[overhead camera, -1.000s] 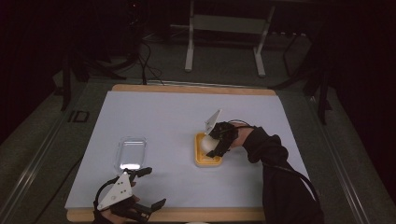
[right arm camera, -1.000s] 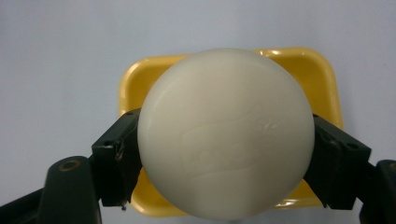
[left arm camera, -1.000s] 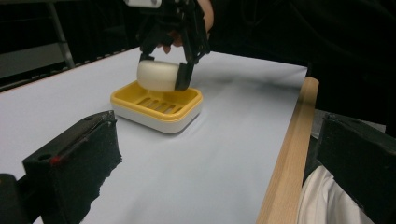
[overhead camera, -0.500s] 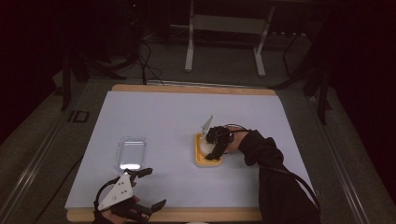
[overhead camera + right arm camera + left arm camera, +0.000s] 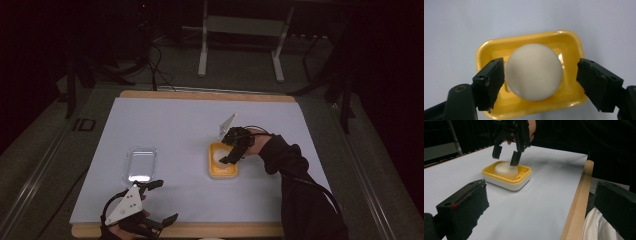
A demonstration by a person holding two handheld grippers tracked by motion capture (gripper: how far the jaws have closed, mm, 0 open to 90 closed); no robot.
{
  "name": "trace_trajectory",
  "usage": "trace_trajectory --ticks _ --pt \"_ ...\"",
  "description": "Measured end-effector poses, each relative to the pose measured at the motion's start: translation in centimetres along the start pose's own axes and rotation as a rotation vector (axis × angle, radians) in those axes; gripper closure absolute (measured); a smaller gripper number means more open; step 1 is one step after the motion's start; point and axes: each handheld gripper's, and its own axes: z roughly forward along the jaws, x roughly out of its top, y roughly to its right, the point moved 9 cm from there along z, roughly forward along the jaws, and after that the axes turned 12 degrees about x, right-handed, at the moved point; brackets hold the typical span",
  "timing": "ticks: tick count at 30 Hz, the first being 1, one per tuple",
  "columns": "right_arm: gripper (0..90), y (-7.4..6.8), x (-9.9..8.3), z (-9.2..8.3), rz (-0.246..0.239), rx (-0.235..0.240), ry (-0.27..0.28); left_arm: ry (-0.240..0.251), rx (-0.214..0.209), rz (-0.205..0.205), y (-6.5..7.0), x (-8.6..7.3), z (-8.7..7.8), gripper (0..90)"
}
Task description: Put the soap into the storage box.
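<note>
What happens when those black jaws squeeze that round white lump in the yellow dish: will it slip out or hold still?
The white lump looks smooth and domed like a soap bar, so it may slip as the right gripper closes around it. It seems solid, probably stiff rather than squashy. The shallow yellow dish looks light and might slide on the table if nudged.

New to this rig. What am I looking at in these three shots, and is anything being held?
No robot here: a person holds a two-jaw hand gripper in each hand at a table with a pale cover. One picture is from a fixed camera above; the other two come from cameras riding on each gripper, looking along its black jaws.

On the table: a yellow dish holding a round white soap, and a clear plastic lid to its left.

The right gripper is over the dish, jaws open either side of the soap, not yet gripping. The left gripper waits open near the table's front edge. Nothing is held.
</note>
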Motion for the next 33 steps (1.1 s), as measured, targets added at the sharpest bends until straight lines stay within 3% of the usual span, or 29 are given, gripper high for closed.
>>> trace_trajectory --ticks 5,7,9,10,11,14,16,25,26,33 --pt "24.1 -0.2 0.1 -1.2 0.029 -0.001 0.003 -0.002 -0.001 0.001 0.0 0.0 0.0 0.1" --pt "18.3 0.1 -0.1 -1.9 0.075 -0.055 0.008 -0.002 -0.001 0.001 0.0 0.0 0.0 0.1" --pt "17.1 0.2 -0.2 -2.3 0.108 -0.069 0.019 -0.002 0.001 0.000 0.0 0.0 0.0 0.1" --pt "11.1 0.1 -0.2 -2.4 0.133 -0.052 0.026 -0.002 0.002 0.001 0.0 0.0 0.1 0.1" --pt "11.1 0.0 -0.3 -2.5 0.141 -0.037 0.028 -0.002 0.002 0.001 -0.1 0.0 0.1 0.1" --pt "11.0 -0.1 -0.2 -3.2 0.180 -0.061 0.052 -0.002 0.002 0.000 0.0 0.0 0.1 0.1" --pt "11.0 -0.2 -0.2 -3.6 0.175 -0.084 0.066 -0.002 0.003 0.001 -0.1 0.0 0.0 0.1" --pt "13.5 -1.0 -1.1 -4.5 0.257 -0.104 0.137 -0.001 0.001 0.000 0.0 0.0 0.0 0.1" --pt "13.8 -0.9 -1.6 -4.5 0.280 -0.134 0.137 -0.002 0.002 0.001 0.0 0.0 0.0 0.1" --pt "14.1 -0.9 -3.1 -5.4 0.354 -0.212 0.174 -0.001 0.002 0.000 0.0 0.0 0.0 0.1"
